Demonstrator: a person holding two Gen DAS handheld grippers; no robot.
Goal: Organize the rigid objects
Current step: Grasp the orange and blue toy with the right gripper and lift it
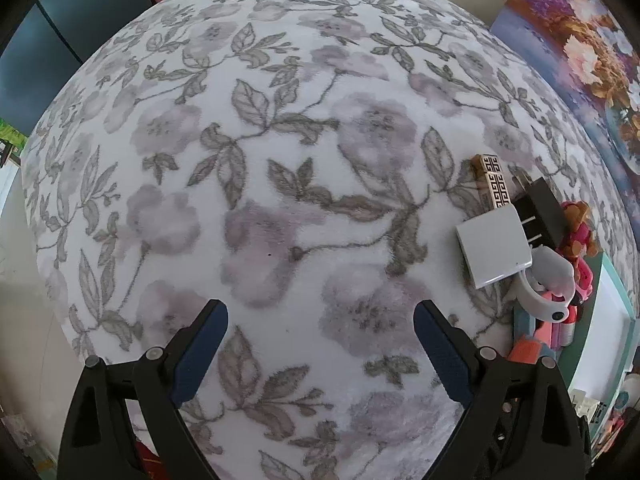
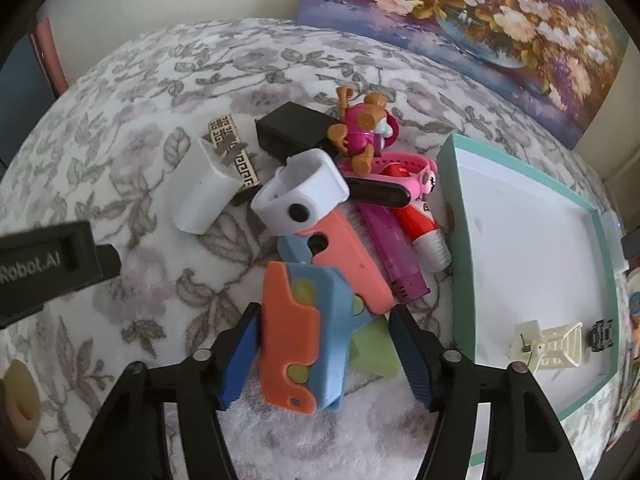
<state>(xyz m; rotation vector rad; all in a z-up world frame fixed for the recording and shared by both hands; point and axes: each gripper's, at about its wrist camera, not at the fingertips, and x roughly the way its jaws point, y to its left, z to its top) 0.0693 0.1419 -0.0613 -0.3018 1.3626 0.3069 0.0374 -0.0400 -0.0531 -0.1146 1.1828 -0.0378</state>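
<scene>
Orange-blue toy (image 2: 298, 336) at lower centre of right wrist view, between wide-open jaws of right gripper (image 2: 324, 354); left blue pad touching orange side, right pad apart. Pile of small objects just above: white strap piece (image 2: 300, 192), salmon block (image 2: 352, 256). Teal-rimmed tray (image 2: 448, 168) at right. Left gripper (image 1: 320, 350) spread wide over floral blanket (image 1: 280, 160), holding nothing.

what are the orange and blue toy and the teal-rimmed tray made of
Orange and blue toy: looks like matte hard plastic, possibly 3D-printed; flat solid colors, faintly grainy surface, no shine. Teal-rimmed tray: probably cardboard or a box lid, with thin straight walls and a flat, dull white inside.
</scene>
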